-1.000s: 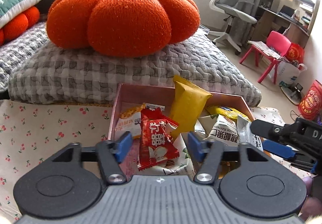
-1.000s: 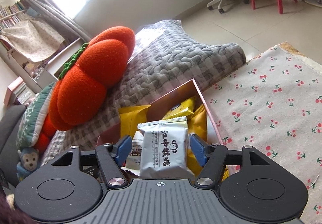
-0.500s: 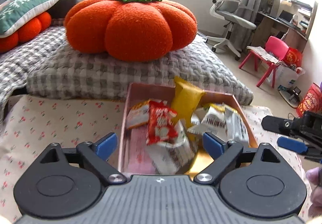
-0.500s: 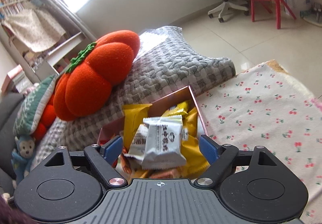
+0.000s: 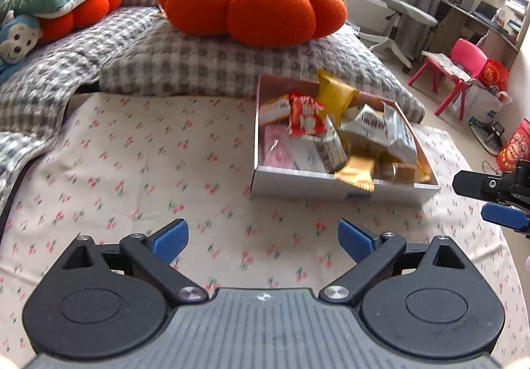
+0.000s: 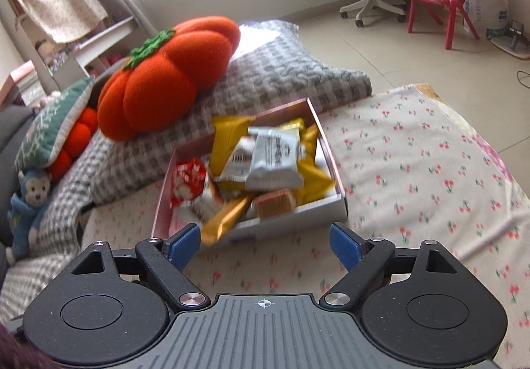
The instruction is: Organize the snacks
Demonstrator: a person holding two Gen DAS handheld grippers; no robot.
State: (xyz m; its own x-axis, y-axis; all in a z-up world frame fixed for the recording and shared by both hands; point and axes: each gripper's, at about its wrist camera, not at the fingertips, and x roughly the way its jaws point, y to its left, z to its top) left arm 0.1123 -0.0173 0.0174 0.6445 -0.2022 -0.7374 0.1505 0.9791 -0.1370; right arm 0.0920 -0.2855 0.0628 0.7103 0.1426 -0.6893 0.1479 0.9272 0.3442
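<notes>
The snack box (image 5: pixel 341 183) sits on the cherry-print cloth (image 5: pixel 139 163), its far wall pushed against the grey checked cushion (image 5: pixel 205 64) that carries the orange pumpkin pillow (image 5: pixel 255 1). The box is heaped: a red packet (image 5: pixel 304 115), a silver-white packet (image 6: pixel 275 155) and a tall yellow one (image 5: pixel 333 95) lie on top of the pile, and a golden wrapper (image 5: pixel 356 175) hangs over the box's near wall. That overhanging wrapper looks the likeliest to go wrong; a nudge to the box or a careless reach into the pile could tip it out onto the cloth, and the loose top packets could slide after it.

The left hand-held gripper (image 5: pixel 263 236) hangs over the cloth short of the box's near wall, tilted down toward it, its jaws having just been opening and now wide with nothing between them. The right hand-held gripper (image 6: pixel 265 241) is on the box's other near corner, angled down likewise, jaws just opened wide and empty, the golden wrapper's tip close ahead of its left pad
</notes>
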